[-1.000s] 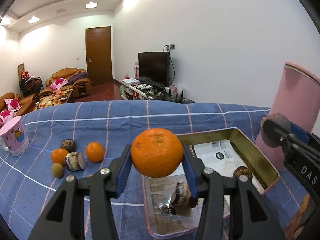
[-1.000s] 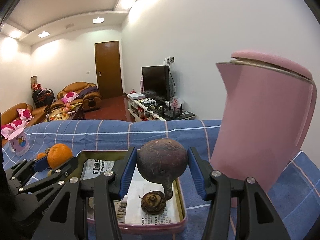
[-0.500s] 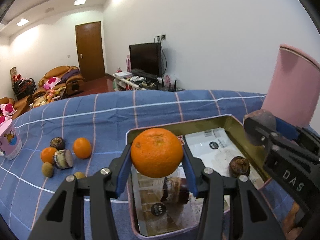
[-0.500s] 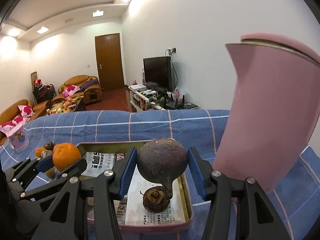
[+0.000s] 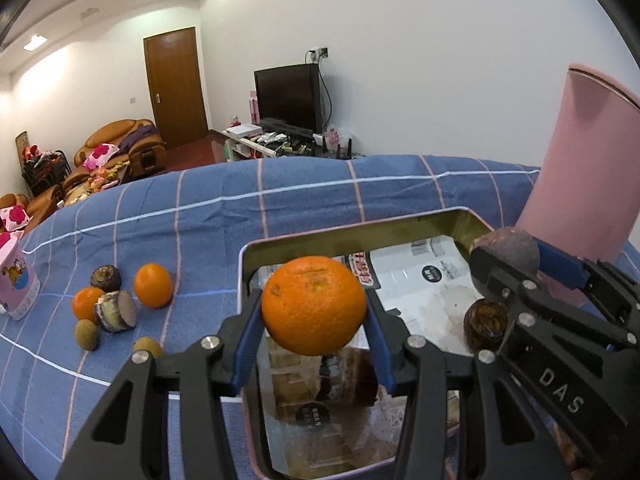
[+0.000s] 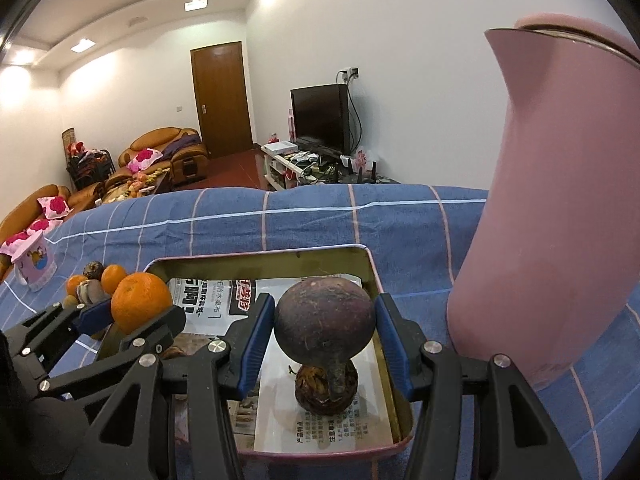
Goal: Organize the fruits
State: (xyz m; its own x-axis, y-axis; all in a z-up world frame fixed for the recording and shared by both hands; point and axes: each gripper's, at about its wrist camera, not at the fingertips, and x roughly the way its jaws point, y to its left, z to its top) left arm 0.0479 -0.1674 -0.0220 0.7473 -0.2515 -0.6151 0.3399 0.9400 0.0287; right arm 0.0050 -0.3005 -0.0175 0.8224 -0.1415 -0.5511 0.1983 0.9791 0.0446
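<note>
- The left claw (image 5: 314, 334) pinches a big orange (image 5: 314, 305) between its blue pads, holding it in the air above the near left part of the tin tray (image 5: 400, 229).
- The right claw (image 6: 325, 346) grips a dark purple mangosteen (image 6: 325, 323), stem pointing down, over the right side of the tray.
- Right under that held fruit a second, browner mangosteen (image 6: 316, 390) sits on the printed paper (image 6: 280, 432) lining the tray.
- The tray rests on a counter covered with a blue checked cloth (image 5: 200, 216).
- Well left of the tray, loose fruit lies clustered on the cloth: two small oranges (image 5: 153, 285), a dark mangosteen (image 5: 105, 278), a cut mangosteen (image 5: 116, 312) and two small brownish fruits (image 5: 87, 334).
- Further left of the tray, beyond that cluster, stands a pink cartoon cup (image 5: 16, 284).
- A tall pink jug (image 6: 568, 208) stands just right of the tray, close by its right rim.
</note>
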